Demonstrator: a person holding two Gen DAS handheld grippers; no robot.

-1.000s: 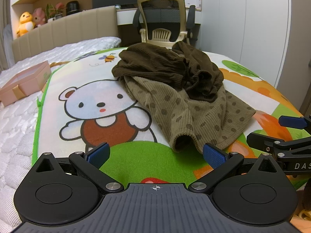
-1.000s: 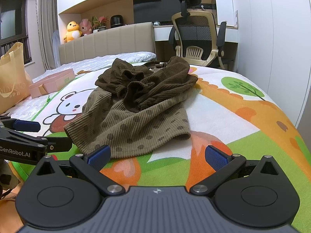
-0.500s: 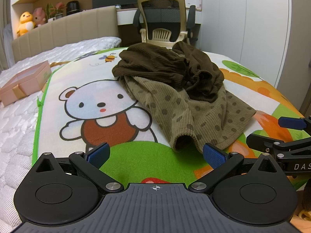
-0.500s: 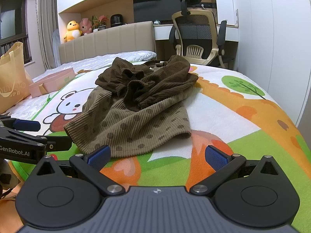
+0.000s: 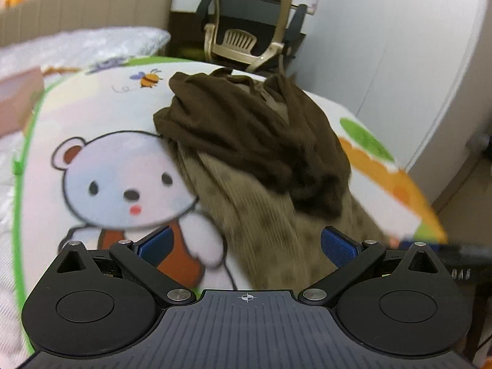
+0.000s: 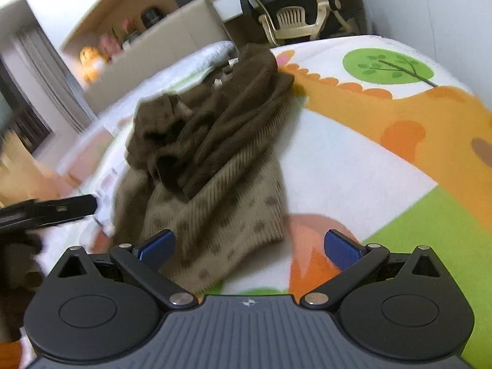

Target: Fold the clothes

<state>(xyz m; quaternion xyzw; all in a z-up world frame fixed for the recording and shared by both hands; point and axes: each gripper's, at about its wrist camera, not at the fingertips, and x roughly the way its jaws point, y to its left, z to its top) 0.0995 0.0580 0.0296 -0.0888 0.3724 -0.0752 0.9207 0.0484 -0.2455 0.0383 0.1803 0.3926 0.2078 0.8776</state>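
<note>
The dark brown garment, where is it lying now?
In both views the dark brown garment lies crumpled on the dotted tan garment, mid-blanket, right of the printed bear.

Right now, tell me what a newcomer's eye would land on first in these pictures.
First, the crumpled brown clothes heaped mid-mat, a dark corduroy piece bunched on top of a lighter dotted one. Next, the bright cartoon mat under them, with its white bear just left of the pile. Both the left gripper and right gripper sit open at the pile's near edge, holding nothing.

Bare mat (image 6: 353, 169) right of clothes heap (image 6: 215, 153); bear-print side (image 5: 117, 166) clear too.
</note>
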